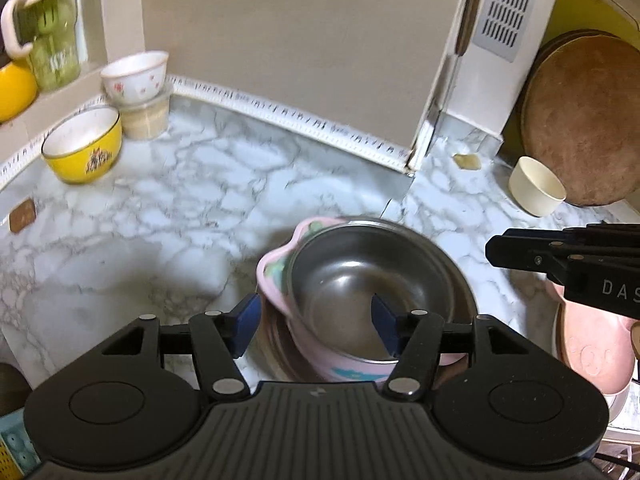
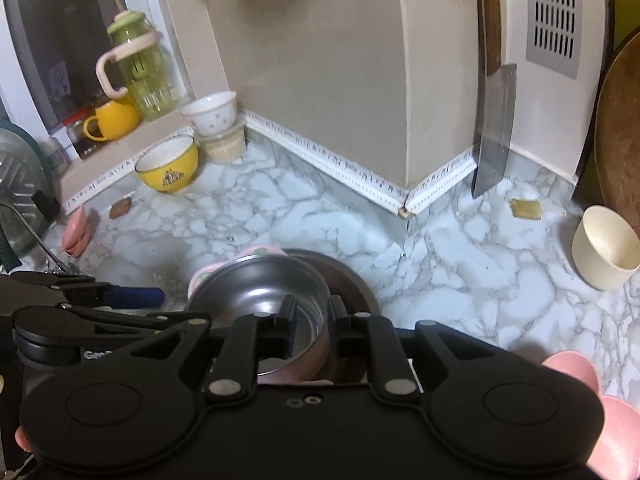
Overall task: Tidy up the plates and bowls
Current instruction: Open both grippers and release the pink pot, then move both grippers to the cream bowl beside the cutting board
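A pink bowl with a steel liner (image 1: 360, 292) sits on a brown plate on the marble counter, also in the right wrist view (image 2: 260, 284). My left gripper (image 1: 316, 320) is open, its blue pads either side of the bowl's left wall. My right gripper (image 2: 312, 320) is shut on the bowl's near rim; it shows in the left wrist view (image 1: 560, 260) at the right. A yellow bowl (image 1: 82, 144), a flowered white bowl (image 1: 136, 76) stacked on a beige tub, and a cream cup (image 1: 536, 186) stand farther back.
A round wooden board (image 1: 584, 120) leans at the right wall. A cleaver (image 2: 492, 128) leans on the wall. Pink plates (image 2: 600, 412) lie at the near right. A green jug (image 2: 136, 64) and a yellow mug (image 2: 114, 120) stand on the sill.
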